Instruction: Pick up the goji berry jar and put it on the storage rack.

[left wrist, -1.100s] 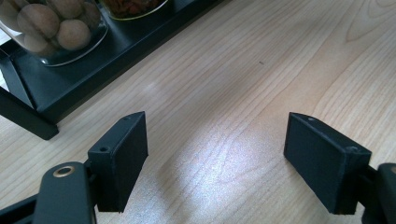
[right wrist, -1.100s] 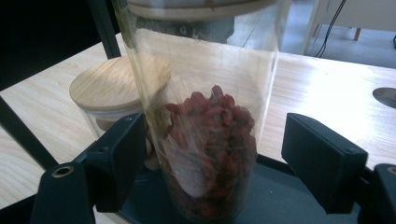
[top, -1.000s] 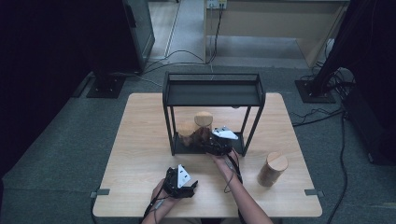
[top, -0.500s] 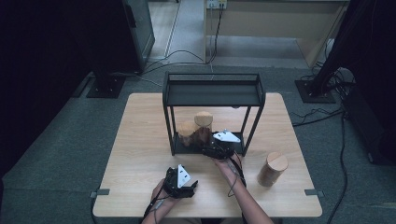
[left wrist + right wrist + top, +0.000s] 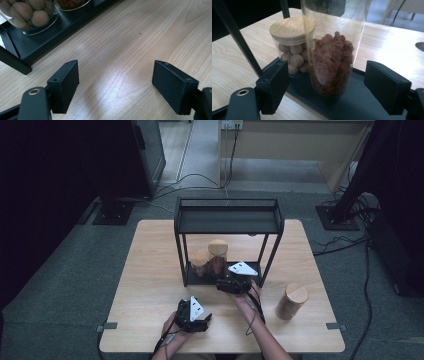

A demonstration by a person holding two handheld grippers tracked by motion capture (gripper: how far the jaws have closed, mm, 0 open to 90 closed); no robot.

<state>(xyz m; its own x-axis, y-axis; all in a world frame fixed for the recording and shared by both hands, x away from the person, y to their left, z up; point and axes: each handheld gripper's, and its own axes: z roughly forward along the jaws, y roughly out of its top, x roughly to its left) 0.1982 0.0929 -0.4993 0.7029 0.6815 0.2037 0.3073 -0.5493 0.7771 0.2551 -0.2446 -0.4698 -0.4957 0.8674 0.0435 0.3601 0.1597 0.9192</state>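
A black wire rack (image 5: 227,220) stands mid-table with two glass jars on its bottom shelf. The tall jar of red berries (image 5: 332,62) stands straight ahead of my right gripper (image 5: 329,77). Its jaws have just been opening and stand open on either side of that jar without touching it. Behind it is a short jar of round nuts (image 5: 292,47) with a bamboo lid. In the high view my right gripper (image 5: 223,280) is at the rack's front edge. My left gripper (image 5: 116,75) hovers open over bare wood, nothing between its jaws, near the table's front (image 5: 192,314).
A third bamboo-lidded jar (image 5: 291,301) stands on the table at the right front. The rack's black posts (image 5: 237,37) and base (image 5: 50,37) border the jars. The rack's top shelf (image 5: 227,222) overhangs them. Cables lie on the floor behind the table.
My right gripper has drawn back a little from the rack toward the table's front. The tall jar stays on the shelf. The left gripper has not moved.
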